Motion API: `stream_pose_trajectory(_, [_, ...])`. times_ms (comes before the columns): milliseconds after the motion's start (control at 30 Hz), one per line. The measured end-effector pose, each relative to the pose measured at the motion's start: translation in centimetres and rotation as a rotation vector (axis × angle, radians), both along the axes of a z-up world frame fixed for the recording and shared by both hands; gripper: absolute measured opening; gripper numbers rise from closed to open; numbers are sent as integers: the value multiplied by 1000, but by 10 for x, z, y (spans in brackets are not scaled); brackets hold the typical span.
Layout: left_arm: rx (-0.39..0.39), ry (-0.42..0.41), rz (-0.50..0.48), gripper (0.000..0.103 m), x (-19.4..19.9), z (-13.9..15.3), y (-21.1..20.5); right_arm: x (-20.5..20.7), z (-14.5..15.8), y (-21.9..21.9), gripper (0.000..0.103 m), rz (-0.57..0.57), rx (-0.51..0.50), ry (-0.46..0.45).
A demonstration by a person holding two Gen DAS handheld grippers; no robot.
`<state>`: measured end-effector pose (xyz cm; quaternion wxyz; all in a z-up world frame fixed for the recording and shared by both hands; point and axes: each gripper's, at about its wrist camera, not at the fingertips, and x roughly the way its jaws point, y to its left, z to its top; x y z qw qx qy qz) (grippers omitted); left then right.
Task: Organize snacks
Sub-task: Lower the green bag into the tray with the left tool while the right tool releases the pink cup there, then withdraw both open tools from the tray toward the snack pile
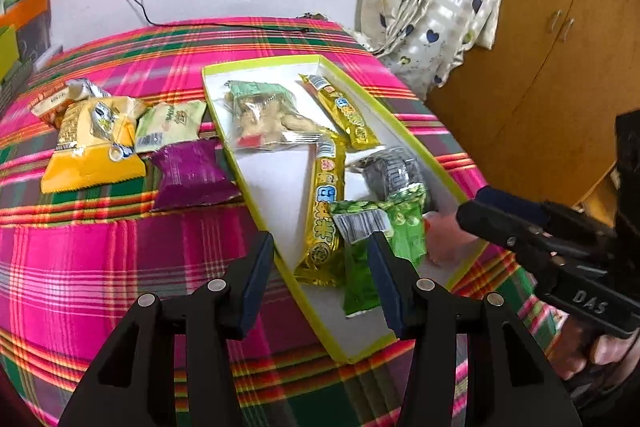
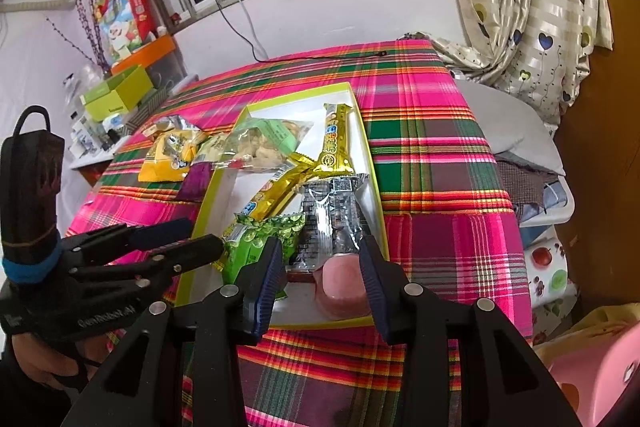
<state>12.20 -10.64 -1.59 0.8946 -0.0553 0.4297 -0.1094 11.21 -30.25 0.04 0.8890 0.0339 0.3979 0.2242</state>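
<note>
Box (image 1: 412, 131) lengthwise toward window, snacks (image 1: 326, 203) inside.

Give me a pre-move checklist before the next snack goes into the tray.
1. Left gripper free to pick: ok, jaws open, nothing pressed between them.
2. Right gripper clear of the pink cup: ok, jaws stand apart on either side of it, no pad pressing.
3. Snacks still outside the tray: not ok, the yellow bag, pale green packet and purple packet lie on the plaid cloth.
4. Free space in the tray: ok, bare white floor at its middle.
5. Grippers apart: ok, no contact seen.
6. Orange packet behind the yellow bag: cannot tell, mostly hidden.
</note>
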Motion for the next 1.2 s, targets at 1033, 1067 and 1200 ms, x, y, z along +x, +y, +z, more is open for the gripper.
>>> stream_pose_trajectory(1033, [-52,-13,108,50,-35,8,51,-8,-17,50,36,69,-97,10])
stream_pose_trajectory(1067, [-56,-15,110,50,-37,8,52,-9,-17,48,36,68,-91,13])
stream_pose_trajectory(1200, [-64,-17,120,50,-45,8,58,-13,-12,43,36,62,-66,19])
